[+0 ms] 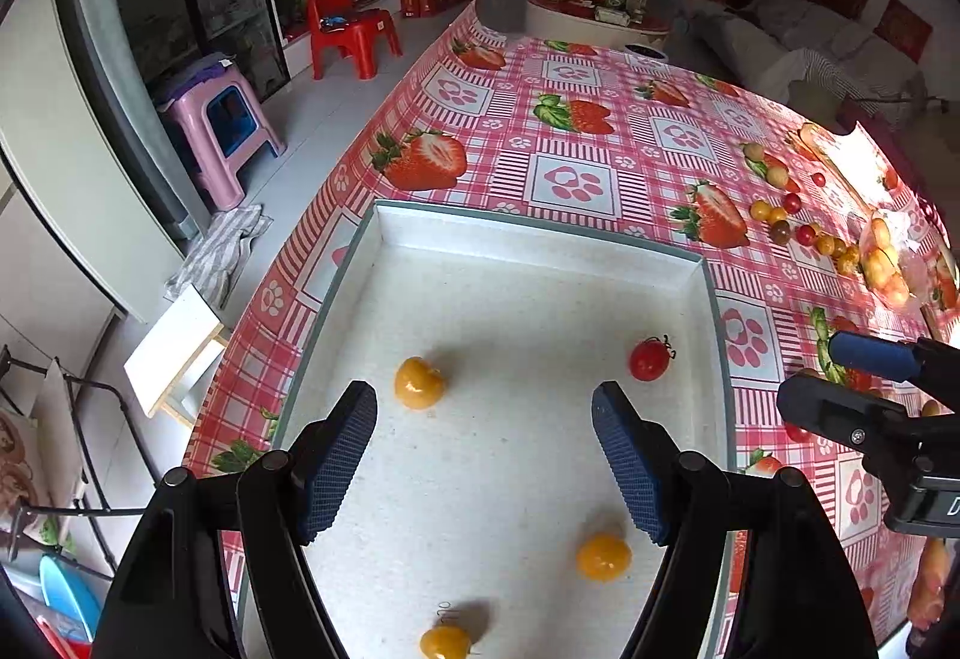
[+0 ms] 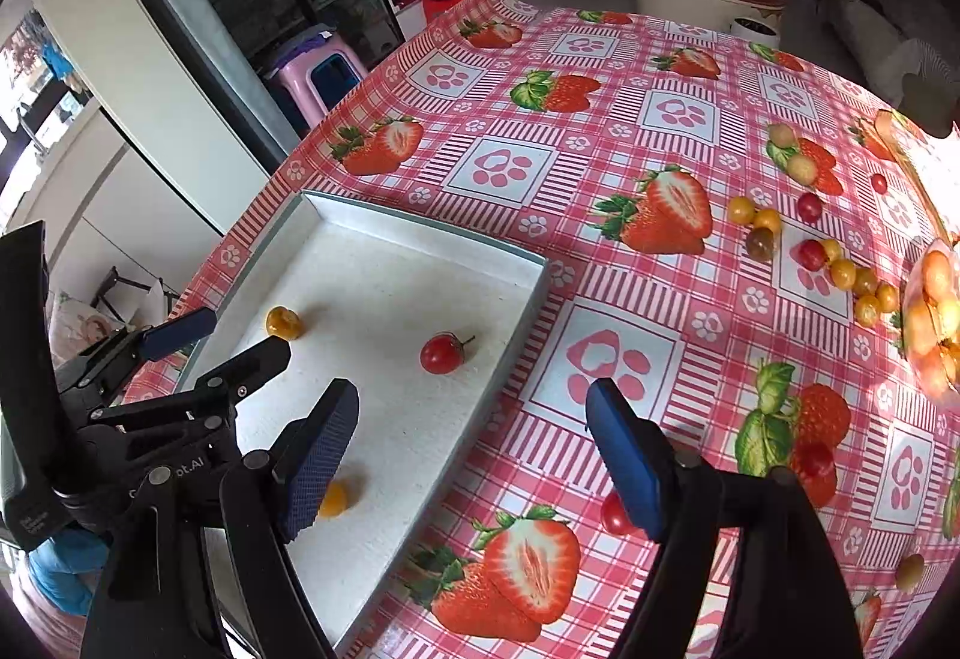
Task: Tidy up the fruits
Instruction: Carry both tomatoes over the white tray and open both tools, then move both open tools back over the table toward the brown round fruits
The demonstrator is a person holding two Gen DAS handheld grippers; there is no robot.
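**A:** Start big. What carries it all?

**B:** The surface (image 2: 600, 131), under a pink checked cloth printed with strawberries. Its left edge drops to the floor just beyond the tray (image 1: 540, 233), a shallow white box sitting near that edge.

**A:** And the fruit?

**B:** Four pieces lie in the tray already: three yellow ones and a red cherry tomato (image 1: 649, 359) by its right wall. The rest lie loose on the far right of the surface, a cluster of small tomatoes (image 2: 840, 269) beside a clear bag of fruit (image 2: 936, 311). One more red tomato (image 2: 613, 515) lies on the cloth just behind the right gripper's right finger.

**A:** The grippers?

**B:** The left gripper (image 1: 485, 461) hovers over the tray with its fingers apart, holding nothing. The right gripper (image 2: 474, 455) straddles the tray's right wall, fingers also spread and empty.

**A:** So the step in hand?

**B:** I'd judge it's fetching another piece. The near red tomato is the closest pick for the right gripper: come down with one finger on each side and close gently, since the skin is smooth and it may roll.

**A:** Room to move?

**B:** Plenty of open cloth between the tray and the cluster. Mind the tray wall on the carry, and the left gripper close by.
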